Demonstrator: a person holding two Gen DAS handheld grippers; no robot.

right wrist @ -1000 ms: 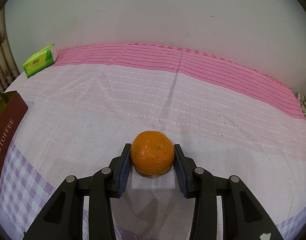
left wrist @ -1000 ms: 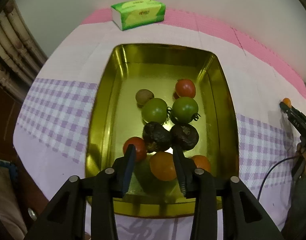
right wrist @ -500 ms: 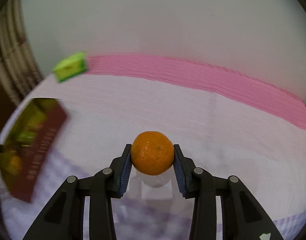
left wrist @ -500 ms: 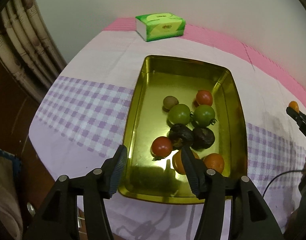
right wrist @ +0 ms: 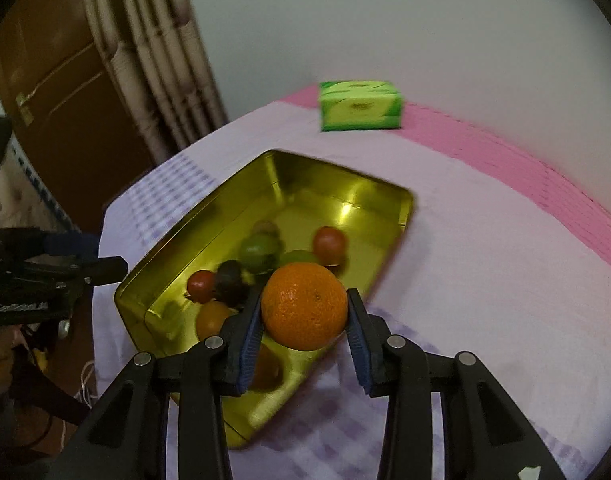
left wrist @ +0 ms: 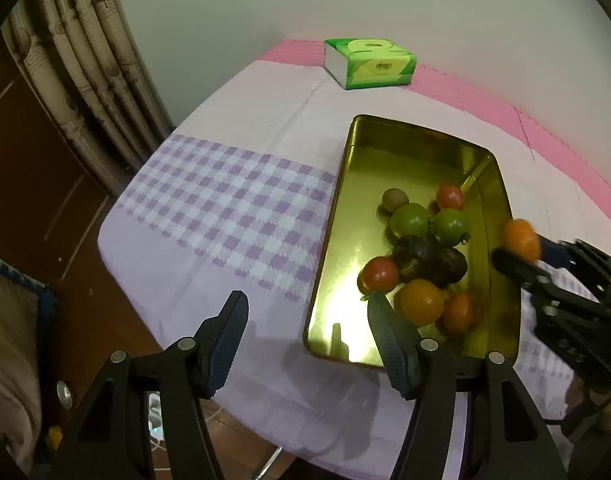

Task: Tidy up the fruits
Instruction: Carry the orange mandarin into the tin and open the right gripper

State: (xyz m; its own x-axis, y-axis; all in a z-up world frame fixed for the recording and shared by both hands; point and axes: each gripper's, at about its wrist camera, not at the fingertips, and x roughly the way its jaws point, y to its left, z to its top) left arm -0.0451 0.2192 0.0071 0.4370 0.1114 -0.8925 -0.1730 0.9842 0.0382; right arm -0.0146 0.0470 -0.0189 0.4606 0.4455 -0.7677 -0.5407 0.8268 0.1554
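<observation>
A gold tin tray (left wrist: 345, 184) (right wrist: 209, 216) holds several fruits: red and green tomatoes, two dark fruits, a brown one and oranges. My right gripper (right wrist: 304, 312) is shut on an orange (right wrist: 304, 306) and holds it above the tray's near right rim; it shows in the left wrist view (left wrist: 523, 250) with the orange (left wrist: 520, 239) at the tray's right wall. My left gripper (left wrist: 305, 334) is open and empty, over the tablecloth just left of the tray's near corner.
A green tissue box (left wrist: 369, 62) (right wrist: 360, 106) lies at the back of the table near the wall. The table's left edge (left wrist: 117, 216) drops to a brown door and curtain. Pink cloth (right wrist: 525, 168) covers the far right.
My right gripper has carried the orange off the cloth and leftward to the tray. My left gripper has opened wider and pulled back and left, away from the fruits.
</observation>
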